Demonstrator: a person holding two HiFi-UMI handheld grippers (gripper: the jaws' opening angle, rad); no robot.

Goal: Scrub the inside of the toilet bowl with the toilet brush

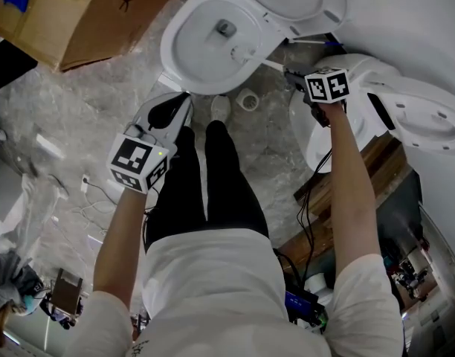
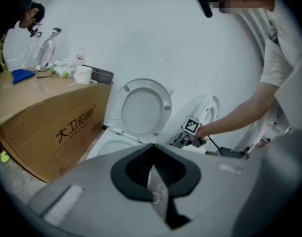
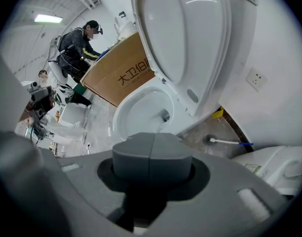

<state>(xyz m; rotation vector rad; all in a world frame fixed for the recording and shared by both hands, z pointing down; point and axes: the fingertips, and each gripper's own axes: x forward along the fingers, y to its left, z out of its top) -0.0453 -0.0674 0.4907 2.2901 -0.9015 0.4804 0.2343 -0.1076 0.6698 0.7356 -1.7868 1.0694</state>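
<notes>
From above, the toilet bowl (image 1: 174, 59) stands open with its seat up. The brush (image 1: 311, 42) lies on the floor behind it, untouched, not far from the right tool (image 1: 291, 73). The left tool (image 1: 177, 106) hangs low over the person's legs.

In the left gripper view, that tool's jaws are drawn together on nothing.

In the right gripper view, the jaws are pressed together and empty, with the brush on the floor ahead to the right.

I'd say the scrubbing hasn't begun; picking up the brush comes first.
</notes>
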